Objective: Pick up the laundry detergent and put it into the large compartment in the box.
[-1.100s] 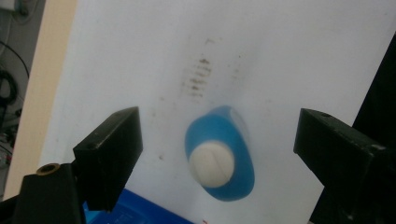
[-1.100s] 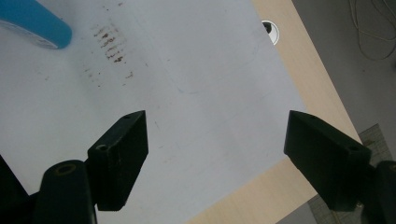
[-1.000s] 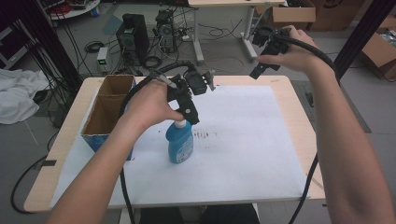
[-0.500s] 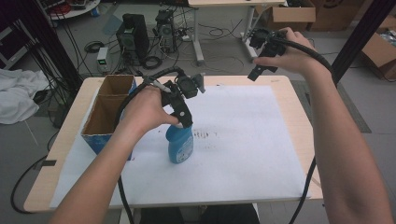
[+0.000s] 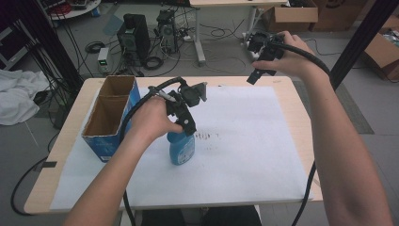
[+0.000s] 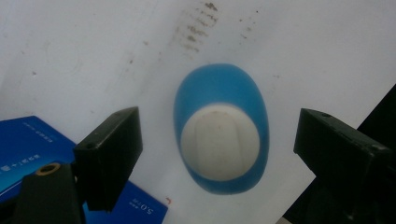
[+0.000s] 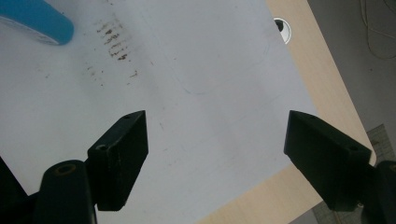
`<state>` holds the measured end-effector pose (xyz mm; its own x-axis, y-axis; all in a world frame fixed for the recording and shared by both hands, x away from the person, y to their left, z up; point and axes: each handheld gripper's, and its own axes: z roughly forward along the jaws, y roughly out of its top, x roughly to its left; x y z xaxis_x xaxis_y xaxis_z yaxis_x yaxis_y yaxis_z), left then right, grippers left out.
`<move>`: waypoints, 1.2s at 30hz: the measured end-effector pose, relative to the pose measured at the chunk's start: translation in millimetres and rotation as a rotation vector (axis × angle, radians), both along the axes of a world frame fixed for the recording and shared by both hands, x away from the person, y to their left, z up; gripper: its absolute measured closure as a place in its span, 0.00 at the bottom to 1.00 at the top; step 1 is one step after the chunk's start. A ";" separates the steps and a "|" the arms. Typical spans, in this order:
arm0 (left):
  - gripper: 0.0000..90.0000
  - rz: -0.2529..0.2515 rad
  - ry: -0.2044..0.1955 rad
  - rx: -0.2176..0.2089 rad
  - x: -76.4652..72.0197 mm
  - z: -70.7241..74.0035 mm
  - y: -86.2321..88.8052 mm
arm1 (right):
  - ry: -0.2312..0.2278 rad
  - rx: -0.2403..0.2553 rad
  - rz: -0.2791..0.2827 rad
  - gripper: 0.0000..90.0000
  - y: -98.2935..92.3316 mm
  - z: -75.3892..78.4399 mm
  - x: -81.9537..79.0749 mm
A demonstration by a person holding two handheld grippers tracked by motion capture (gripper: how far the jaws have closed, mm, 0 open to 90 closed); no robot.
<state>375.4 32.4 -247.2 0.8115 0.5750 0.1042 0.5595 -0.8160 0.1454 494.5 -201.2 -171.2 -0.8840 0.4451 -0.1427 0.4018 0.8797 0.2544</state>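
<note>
This looks like a robotics or electronics lab rather than a home. Beyond the light wooden table covered with a white paper sheet, the grey floor at the upper centre of the high view holds two black desktop computer towers, a small white power unit and loose black cables. Brown cardboard boxes sit at the upper right, and black metal frame posts cross the right edge.
</note>
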 end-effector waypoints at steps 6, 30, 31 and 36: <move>0.18 -0.012 0.007 0.024 0.7 -13.2 -5.1 | 0.000 0.007 0.003 0.24 -0.4 -2.4 0.2; 0.22 0.070 0.041 0.029 4.5 -41.4 -7.6 | 0.003 0.023 0.008 0.24 -2.5 -6.6 -1.8; 0.22 0.069 0.041 0.030 3.8 -42.8 -7.8 | 0.004 0.021 0.013 0.25 -2.0 -6.3 -2.0; 0.23 0.072 0.047 0.030 3.3 -44.8 -7.0 | -0.003 0.017 0.015 0.24 -0.8 -5.7 -2.9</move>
